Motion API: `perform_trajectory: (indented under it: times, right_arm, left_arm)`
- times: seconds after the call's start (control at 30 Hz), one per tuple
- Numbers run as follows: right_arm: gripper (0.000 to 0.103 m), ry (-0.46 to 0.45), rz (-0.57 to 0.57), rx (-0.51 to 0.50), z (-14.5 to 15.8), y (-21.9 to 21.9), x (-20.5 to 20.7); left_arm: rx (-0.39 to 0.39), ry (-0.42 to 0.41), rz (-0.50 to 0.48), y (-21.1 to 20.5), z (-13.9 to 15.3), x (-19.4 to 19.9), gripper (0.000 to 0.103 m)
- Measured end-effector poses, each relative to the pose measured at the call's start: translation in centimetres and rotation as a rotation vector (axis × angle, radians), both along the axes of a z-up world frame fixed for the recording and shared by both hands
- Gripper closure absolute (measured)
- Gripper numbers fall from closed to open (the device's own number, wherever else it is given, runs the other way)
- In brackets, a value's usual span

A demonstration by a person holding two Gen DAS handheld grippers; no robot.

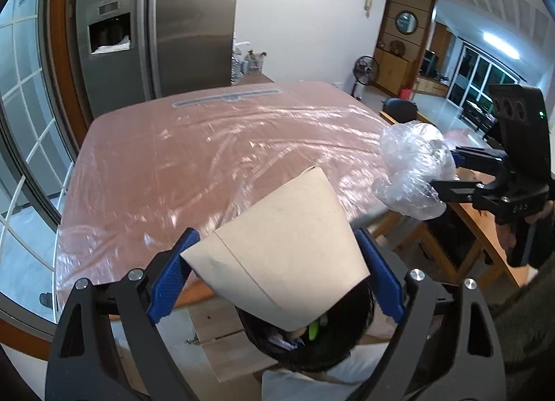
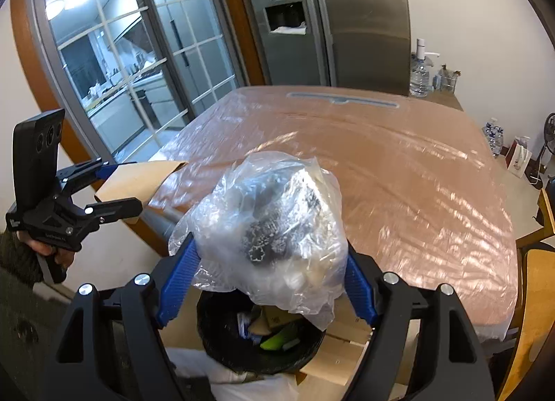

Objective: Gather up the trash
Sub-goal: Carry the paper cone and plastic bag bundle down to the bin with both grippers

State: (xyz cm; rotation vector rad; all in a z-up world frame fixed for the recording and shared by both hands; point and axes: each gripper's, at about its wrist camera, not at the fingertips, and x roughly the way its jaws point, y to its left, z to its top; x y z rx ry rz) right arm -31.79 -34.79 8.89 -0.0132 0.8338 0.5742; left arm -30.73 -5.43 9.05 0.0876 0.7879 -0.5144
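My left gripper (image 1: 277,245) is shut on a flat brown cardboard piece (image 1: 284,248) and holds it over a black trash bin (image 1: 298,349) with scraps inside. My right gripper (image 2: 270,248) is shut on a crumpled clear plastic bag (image 2: 274,224) and holds it above the same bin (image 2: 256,342). In the left wrist view the right gripper (image 1: 447,172) with the bag (image 1: 412,168) is at the right. In the right wrist view the left gripper (image 2: 114,186) with the cardboard (image 2: 138,179) is at the left.
A large table (image 1: 194,165) covered in pinkish plastic sheet fills the middle of both views. A steel fridge (image 1: 156,26) stands behind it. Glass doors (image 2: 121,64) are at the left. Wooden chairs (image 2: 534,297) stand at the right. Cardboard lies on the floor by the bin.
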Motion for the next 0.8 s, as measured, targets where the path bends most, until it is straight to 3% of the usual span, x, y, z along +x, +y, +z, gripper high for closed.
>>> perform_trajectory:
  times: [0.4,0.8]
  right_arm:
    - [0.028,0.088,0.078,-0.016,-2.1,0.8,-3.0]
    - [0.028,0.211,0.101,-0.106,-7.4,1.4,-4.0]
  left_arm:
    - [0.032,0.078,-0.12,-1.3,-2.4,-3.4,0.013]
    - [0.081,0.215,-0.161,-2.2,-8.8,-2.6,0.013]
